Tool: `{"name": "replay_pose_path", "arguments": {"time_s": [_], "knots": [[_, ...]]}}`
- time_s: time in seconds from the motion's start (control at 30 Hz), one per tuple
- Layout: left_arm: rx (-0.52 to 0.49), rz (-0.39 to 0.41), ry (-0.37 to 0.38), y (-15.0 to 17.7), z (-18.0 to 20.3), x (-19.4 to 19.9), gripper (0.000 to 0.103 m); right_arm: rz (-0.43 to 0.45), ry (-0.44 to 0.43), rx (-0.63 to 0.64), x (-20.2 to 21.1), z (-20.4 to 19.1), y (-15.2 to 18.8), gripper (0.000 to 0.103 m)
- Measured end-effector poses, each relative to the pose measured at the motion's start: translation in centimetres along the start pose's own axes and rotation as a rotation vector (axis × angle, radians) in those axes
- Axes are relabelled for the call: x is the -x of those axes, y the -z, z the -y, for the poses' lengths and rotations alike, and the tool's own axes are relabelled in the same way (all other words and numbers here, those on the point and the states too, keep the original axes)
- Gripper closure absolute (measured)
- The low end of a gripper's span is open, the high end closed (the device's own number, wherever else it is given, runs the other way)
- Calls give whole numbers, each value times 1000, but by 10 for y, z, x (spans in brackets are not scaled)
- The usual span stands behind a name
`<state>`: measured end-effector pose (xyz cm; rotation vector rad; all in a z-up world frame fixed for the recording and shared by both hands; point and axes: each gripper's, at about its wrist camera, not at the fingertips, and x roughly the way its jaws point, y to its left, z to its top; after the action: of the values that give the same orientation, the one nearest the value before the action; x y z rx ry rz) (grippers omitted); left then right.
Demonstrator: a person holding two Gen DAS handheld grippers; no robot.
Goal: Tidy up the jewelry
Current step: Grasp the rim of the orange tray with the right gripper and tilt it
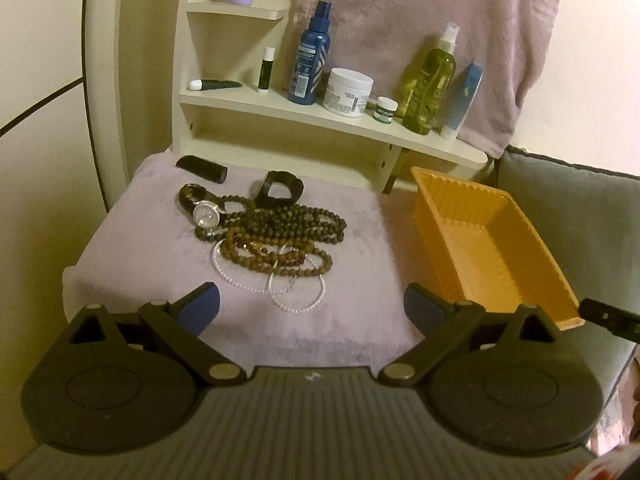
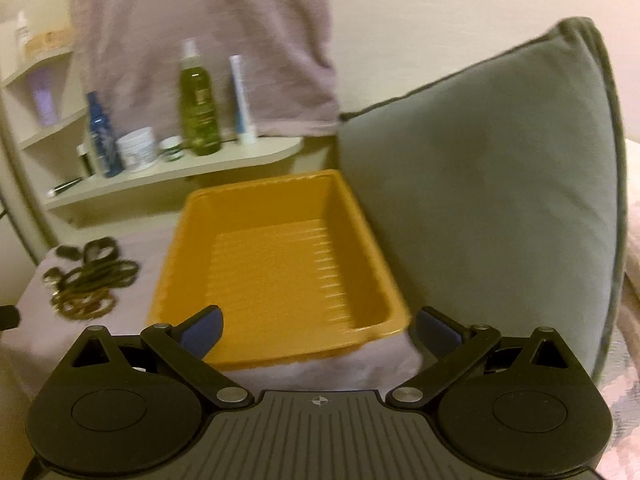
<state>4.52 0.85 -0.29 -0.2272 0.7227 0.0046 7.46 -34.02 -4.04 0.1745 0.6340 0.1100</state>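
A pile of jewelry lies on a lilac cloth (image 1: 132, 248): dark green bead strands (image 1: 296, 222), brown bead strands (image 1: 276, 254), a white pearl string (image 1: 296, 292), a wristwatch (image 1: 206, 214), a black bangle (image 1: 278, 190) and a black case (image 1: 202, 168). An empty orange tray (image 1: 492, 248) stands right of the pile. My left gripper (image 1: 312, 306) is open and empty, just short of the pile. My right gripper (image 2: 318, 330) is open and empty over the near edge of the orange tray (image 2: 280, 264). The pile (image 2: 90, 278) shows blurred at the left of the right wrist view.
A cream shelf (image 1: 332, 120) behind the cloth holds a blue bottle (image 1: 310, 56), a white jar (image 1: 348, 92), a green spray bottle (image 1: 430, 80) and tubes. A lilac towel (image 1: 432, 40) hangs behind. A grey cushion (image 2: 500, 184) stands right of the tray.
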Motion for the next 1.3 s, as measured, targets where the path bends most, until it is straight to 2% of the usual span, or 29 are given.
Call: {"name": "replay_pose_path", "arguments": {"time_s": [0.03,0.1,0.33,0.37,0.4,0.63,0.7,0.93,1.0,1.1,1.3], "knots": [[-3,0,-2,-1,1,-3,5,3,10,0,-1,4,0,3],[-10,3,-2,-2,3,-10,5,-3,14,-10,-9,13,-2,15],[-73,38,-12,-2,12,-27,5,-32,16,-36,-41,38,-5,27],[-82,37,-13,-1,14,-31,5,-38,8,-41,-47,41,-6,32],[-83,33,-14,-2,14,-34,5,-42,-1,-44,-53,44,-6,36],[-72,-11,-4,0,18,-53,5,-77,-40,-57,-85,58,-2,52],[-64,-24,-2,1,19,-57,5,-83,-53,-68,-92,61,0,59],[-50,-26,-3,-2,20,-65,5,-98,-105,-108,-107,66,2,75],[-49,-24,-7,-2,19,-65,5,-91,-108,-111,-106,66,1,87],[-55,-25,-5,-3,19,-66,5,-85,-99,-101,-104,64,-1,94],[-52,-21,-16,-2,11,-65,5,-53,-75,-54,-89,49,-8,97]]}}
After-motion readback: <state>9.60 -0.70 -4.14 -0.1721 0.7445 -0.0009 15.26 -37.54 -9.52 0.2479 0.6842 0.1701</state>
